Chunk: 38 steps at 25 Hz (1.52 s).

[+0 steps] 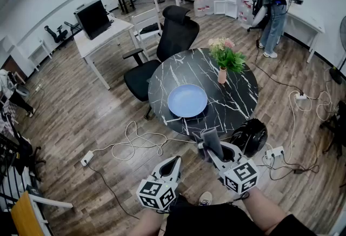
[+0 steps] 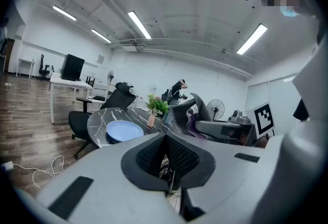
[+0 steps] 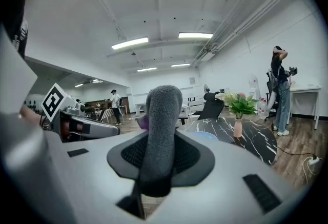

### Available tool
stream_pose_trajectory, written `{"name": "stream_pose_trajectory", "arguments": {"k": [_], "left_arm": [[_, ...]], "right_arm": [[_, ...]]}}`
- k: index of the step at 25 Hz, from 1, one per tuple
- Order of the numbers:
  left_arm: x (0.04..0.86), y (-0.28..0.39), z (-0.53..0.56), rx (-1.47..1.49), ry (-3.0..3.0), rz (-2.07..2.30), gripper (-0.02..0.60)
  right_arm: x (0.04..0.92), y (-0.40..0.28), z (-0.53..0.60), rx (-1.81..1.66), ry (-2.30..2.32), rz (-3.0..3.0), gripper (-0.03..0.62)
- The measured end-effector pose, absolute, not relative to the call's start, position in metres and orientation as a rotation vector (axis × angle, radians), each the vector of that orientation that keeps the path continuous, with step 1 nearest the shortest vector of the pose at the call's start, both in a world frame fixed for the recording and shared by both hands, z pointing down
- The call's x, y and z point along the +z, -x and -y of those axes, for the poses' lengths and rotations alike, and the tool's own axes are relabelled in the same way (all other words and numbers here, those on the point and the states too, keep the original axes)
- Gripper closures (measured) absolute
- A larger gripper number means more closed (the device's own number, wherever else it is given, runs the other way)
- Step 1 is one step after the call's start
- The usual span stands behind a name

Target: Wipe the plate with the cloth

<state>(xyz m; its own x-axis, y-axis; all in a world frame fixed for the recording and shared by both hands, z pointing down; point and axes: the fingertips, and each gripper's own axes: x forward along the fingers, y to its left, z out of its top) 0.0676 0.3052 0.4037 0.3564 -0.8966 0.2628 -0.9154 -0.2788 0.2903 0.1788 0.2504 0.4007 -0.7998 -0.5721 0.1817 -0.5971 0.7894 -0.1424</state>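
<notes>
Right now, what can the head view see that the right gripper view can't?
Only the head view shows the monitor on a desk and the white cables on the floor. Only the right gripper view shows the ceiling lights and a far-off person. Both show the grey cloth clamped in the right tool, the blue plate and the flower vase on the black table.

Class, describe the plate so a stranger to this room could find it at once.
Find the round black marble table in the middle of the office. The plate lies on its near side, down-left of the pink flower vase. It is the only flat, pale blue disc on the dark top.
</notes>
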Motion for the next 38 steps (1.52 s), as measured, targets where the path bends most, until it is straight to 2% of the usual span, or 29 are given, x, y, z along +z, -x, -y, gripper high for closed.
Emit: {"name": "stream_pose_trajectory", "arguments": {"k": [28,38], "left_arm": [[0.411,-0.066,-0.272,0.07,-2.214,1.588,0.563],[0.426,-0.035,-0.227,0.064,-2.178,1.572,0.563]], "right_arm": [[0.399,-0.192,-0.221,0.327,-0.986,2.873,0.48],[0.409,-0.173,-0.179,0.362,-1.026,2.832,0.48]]}}
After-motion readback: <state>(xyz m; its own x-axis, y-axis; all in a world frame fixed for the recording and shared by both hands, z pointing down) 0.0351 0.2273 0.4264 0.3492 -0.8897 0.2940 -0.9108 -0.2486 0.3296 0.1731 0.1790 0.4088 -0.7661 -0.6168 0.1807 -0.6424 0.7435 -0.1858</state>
